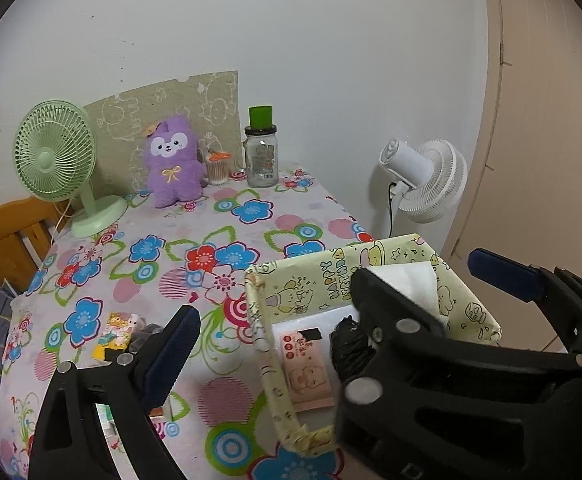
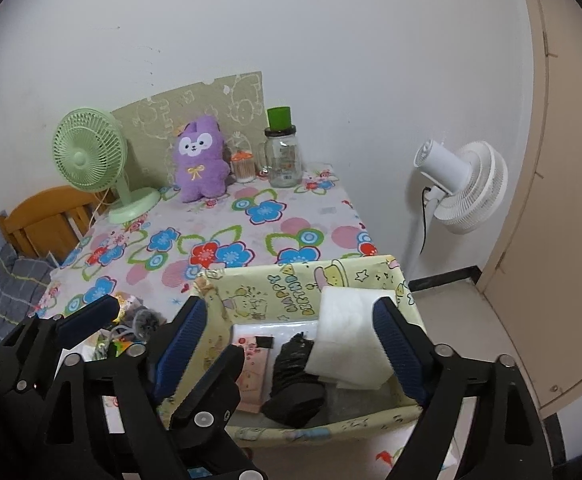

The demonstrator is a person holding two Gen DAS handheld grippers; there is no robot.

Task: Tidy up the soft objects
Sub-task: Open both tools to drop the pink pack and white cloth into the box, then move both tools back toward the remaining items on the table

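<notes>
Both tools are built alike. The left gripper (image 1: pixel 343 300) is a frame of matte black plastic arms with triangular cut-outs, joined at pivots by round silver rivets; one pivot shows a small cross-head screw. Its fingers (image 1: pixel 175 344) carry dark blue ribbed rubber pads on their inner faces. The right gripper (image 2: pixel 291 344) has the same black linkage arms, silver pivot pins and blue ribbed pads (image 2: pixel 397 354), with flat, slightly glossy outer faces.
</notes>
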